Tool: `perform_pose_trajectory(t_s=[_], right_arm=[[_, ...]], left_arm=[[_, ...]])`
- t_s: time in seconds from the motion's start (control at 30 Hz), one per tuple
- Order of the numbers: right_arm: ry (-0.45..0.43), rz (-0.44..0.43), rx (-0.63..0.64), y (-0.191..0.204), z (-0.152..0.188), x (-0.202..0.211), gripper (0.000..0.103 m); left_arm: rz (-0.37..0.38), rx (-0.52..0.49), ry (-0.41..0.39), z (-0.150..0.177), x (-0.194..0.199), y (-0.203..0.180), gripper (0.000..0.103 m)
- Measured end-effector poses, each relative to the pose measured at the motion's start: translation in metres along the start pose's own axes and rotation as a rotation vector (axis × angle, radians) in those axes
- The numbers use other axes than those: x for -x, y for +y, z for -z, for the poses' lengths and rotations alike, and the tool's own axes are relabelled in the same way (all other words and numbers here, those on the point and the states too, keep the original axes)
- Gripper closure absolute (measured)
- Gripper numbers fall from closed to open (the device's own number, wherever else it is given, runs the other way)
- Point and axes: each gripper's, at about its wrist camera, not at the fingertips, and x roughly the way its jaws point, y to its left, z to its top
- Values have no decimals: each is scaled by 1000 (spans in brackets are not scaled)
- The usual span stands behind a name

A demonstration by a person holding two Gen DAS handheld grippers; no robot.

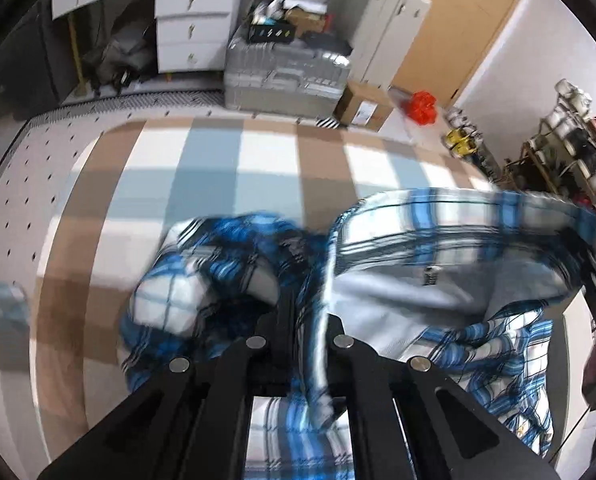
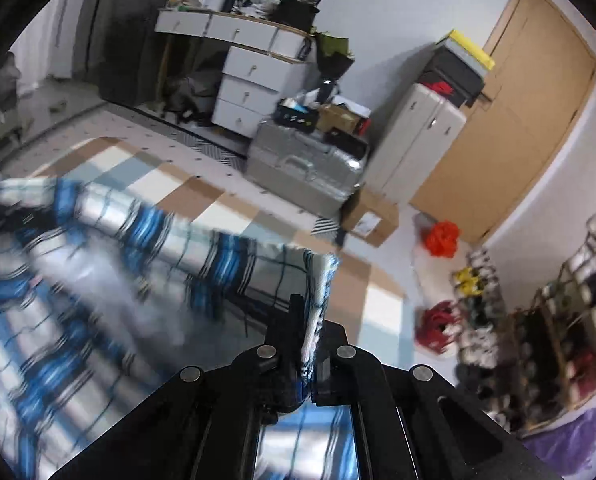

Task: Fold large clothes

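Cluttered bedroom all round: white drawers (image 1: 195, 24), a silver suitcase (image 1: 285, 76), a wooden door (image 2: 510, 120) and a shoe rack (image 2: 558, 332), with a checked blanket (image 1: 217, 168) in tan, white and pale blue spread over what looks like a bed.

On that blanket lies the blue plaid shirt (image 1: 438, 232), partly lifted and much blurred. The left tool (image 1: 318, 336) is clamped together on a pale edge of the cloth, which runs up between its jaws. The right tool (image 2: 312, 344) is likewise shut on a folded edge of the shirt (image 2: 137, 248), the fabric standing up from its jaws.

The relation that matters is the span between the two grips. From the right tool the shirt streams away to the left, its long axis running across the view toward the other hand; from the left tool the raised hem runs off to the right, where a dark shape at the frame's edge may be the right tool, though I cannot tell. A rumpled heap — seemingly a sleeve — sits just left of the left tool, nearer that hand.

By my judgement the garment is being spread out or carried over, and the fold is barely begun.
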Motion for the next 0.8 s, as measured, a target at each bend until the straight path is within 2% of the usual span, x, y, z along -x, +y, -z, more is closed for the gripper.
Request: perform_pose_trajectory(t_s=[0.07,0.13,0.23,0.43,0.47,0.5,0.53,0.6,0.63,0.73,0.8], right_arm=[[-23,-34,0,3,22,17,101],[-34,-45,8,8,40,26,101],[-12,-66,43,22,70,37,101],[68,-171,50,37,110,37,101],[91,-177,41,37,110,35,100],[110,-188,27,36,110,33,100],[126,-198,14,34,110,33,100],[156,-243,-53,24,104,35,99],[157,-278,-82,18,105,39,99],[164,-347,-151,0,96,49,99],[169,-390,-205,-11,94,50,99]], left_arm=[[-18,6,13,8,4,2,95],[-23,20,30,16,10,4,79],[-18,21,37,31,25,4,65],[-65,-53,38,45,40,-8,64],[-70,-58,27,43,43,-9,64],[-84,-98,-21,40,50,-17,64],[-126,-158,-60,37,53,-25,64],[-270,-272,-120,30,58,-41,64],[-280,-300,-126,27,60,-47,64],[-139,-340,-76,16,59,-61,62],[-167,-388,-50,2,47,-74,55]])
